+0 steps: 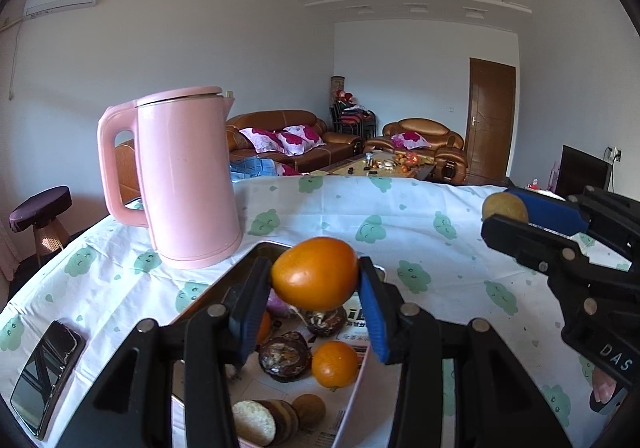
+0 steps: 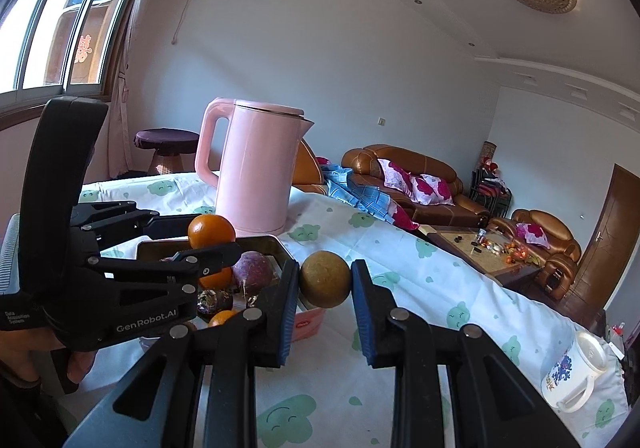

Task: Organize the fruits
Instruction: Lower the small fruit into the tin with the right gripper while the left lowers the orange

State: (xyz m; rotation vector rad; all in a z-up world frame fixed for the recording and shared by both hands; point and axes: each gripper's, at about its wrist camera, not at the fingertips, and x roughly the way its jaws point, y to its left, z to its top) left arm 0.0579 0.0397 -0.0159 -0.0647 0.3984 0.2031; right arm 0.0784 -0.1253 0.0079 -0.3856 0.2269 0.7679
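Note:
My left gripper (image 1: 316,276) is shut on an orange (image 1: 316,272) and holds it above the open pink box (image 1: 352,400). The box holds another orange (image 1: 334,364), dark passion fruits (image 1: 285,356), a small brown fruit (image 1: 309,410) and a purple fruit (image 2: 252,268). My right gripper (image 2: 325,280) is shut on a round brown-yellow fruit (image 2: 325,279), held above the table to the right of the box. That fruit also shows in the left wrist view (image 1: 505,207). The left gripper with its orange (image 2: 211,231) shows in the right wrist view.
A tall pink kettle (image 1: 188,179) stands behind the box on the white cloud-print tablecloth (image 1: 400,215). A phone (image 1: 46,372) lies at the left. A white mug (image 2: 576,372) lies at the table's right. Sofas and a coffee table stand beyond.

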